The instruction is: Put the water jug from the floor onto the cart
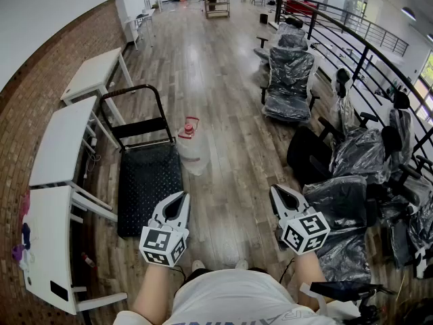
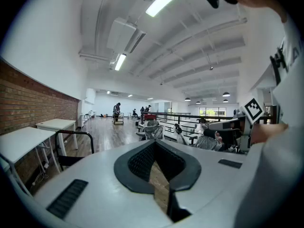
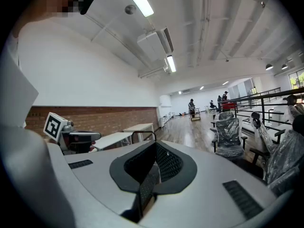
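A clear water jug [image 1: 192,152] with a red cap and handle stands upright on the wooden floor. It is just right of the flat black cart [image 1: 149,181], whose black push handle [image 1: 132,91] rises at the far end. My left gripper [image 1: 181,196] is held close to my body, near the cart's near right corner, jaws together and empty. My right gripper [image 1: 275,189] hovers level with it further right, also shut and empty. Both are well short of the jug. The left gripper view shows the cart handle [image 2: 71,134] but not the jug.
White tables [image 1: 64,141] line the brick wall left of the cart. Plastic-wrapped office chairs [image 1: 289,80] and a black railing [image 1: 358,46] fill the right side. Open wooden floor runs ahead past the jug. People stand by a trolley [image 1: 216,2] far away.
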Tool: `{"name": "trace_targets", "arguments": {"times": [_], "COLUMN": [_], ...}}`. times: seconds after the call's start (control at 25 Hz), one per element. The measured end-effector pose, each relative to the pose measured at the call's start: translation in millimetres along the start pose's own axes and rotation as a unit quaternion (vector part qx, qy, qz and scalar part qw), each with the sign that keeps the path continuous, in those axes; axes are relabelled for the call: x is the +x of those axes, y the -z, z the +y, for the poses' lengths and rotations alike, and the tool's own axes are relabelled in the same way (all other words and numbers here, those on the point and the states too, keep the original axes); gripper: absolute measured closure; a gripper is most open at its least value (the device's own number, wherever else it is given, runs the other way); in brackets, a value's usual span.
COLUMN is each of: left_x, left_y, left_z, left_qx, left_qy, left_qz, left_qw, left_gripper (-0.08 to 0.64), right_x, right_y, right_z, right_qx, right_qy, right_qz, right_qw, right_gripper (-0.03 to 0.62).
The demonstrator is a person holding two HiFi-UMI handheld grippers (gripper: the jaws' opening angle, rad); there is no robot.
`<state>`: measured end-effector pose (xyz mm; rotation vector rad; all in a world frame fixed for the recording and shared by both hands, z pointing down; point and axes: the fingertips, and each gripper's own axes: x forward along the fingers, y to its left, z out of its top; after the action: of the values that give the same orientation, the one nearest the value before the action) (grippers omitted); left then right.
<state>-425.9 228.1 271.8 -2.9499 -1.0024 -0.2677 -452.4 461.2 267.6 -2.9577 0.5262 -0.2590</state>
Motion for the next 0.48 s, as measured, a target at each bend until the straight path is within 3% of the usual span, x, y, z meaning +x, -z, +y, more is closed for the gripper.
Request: {"name": "trace_targets", "arguments": {"times": [0.16, 0.48], "left_x": [0, 19], "left_y": [6, 17], "left_z": [-9, -25], "left_qx": [-0.003, -0.008], "left_qy": [-0.011, -0.039], "left_qz": [0.001, 0.014], "left_qw": [0.9999, 0.9991], "left_gripper": [0.560, 0.560], "right_x": [-7, 2], "right_y": [12, 25], "right_z": [-16, -51], "right_qx": [0.014, 0.013], "right_qy": [0.008, -0.016], "right_qz": [0.014, 0.033], "right_qw": [1.000, 0.999], "right_gripper": [0.589, 0.589]}}
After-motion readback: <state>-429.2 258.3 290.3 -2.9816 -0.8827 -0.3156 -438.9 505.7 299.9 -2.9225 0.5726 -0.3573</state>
